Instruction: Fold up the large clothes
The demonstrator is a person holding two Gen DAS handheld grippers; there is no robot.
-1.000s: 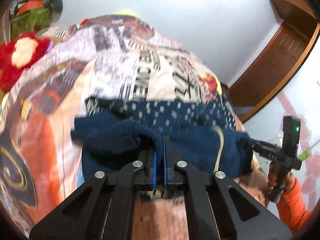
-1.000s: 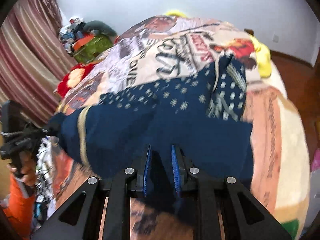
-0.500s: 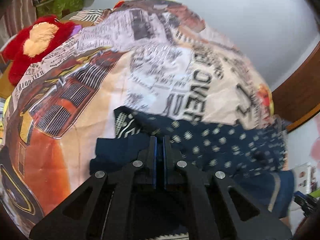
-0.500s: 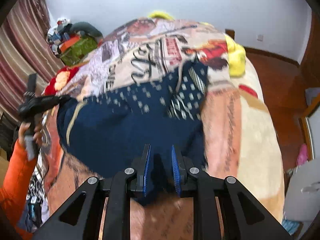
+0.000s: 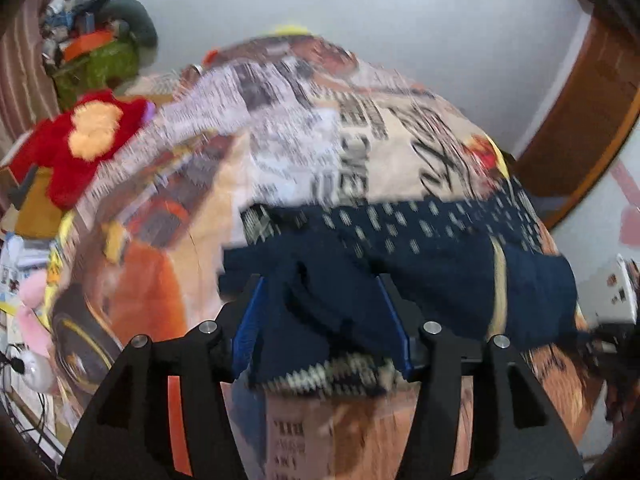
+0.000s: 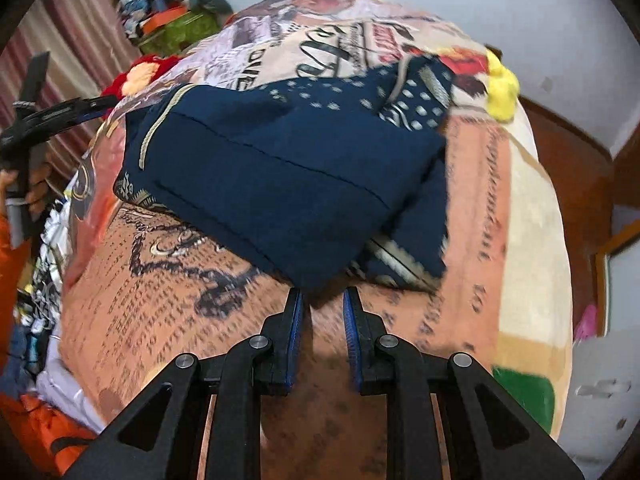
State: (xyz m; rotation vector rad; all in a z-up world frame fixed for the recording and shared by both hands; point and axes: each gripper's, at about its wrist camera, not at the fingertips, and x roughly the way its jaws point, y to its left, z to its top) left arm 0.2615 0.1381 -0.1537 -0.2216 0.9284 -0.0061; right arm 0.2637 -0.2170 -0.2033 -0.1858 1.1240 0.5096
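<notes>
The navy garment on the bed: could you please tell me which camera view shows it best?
The right wrist view: the navy garment is sharp there, its folded outline lying whole on the blanket. The left wrist view shows it blurred, with the left claw hiding its near edge.

1. Left gripper [image 5: 322,312] has its jaws spread wide, blue pads angled outward, nothing pinched between them.
2. Right gripper [image 6: 322,314] has its jaws parted too, narrower, fingers parallel, the gap between the tips bare.
3. From the right wrist view, the left hand [image 6: 30,184] grips its tool's handle at the far left edge, an orange sleeve below it.
4. The left wrist view is blurred.
</notes>
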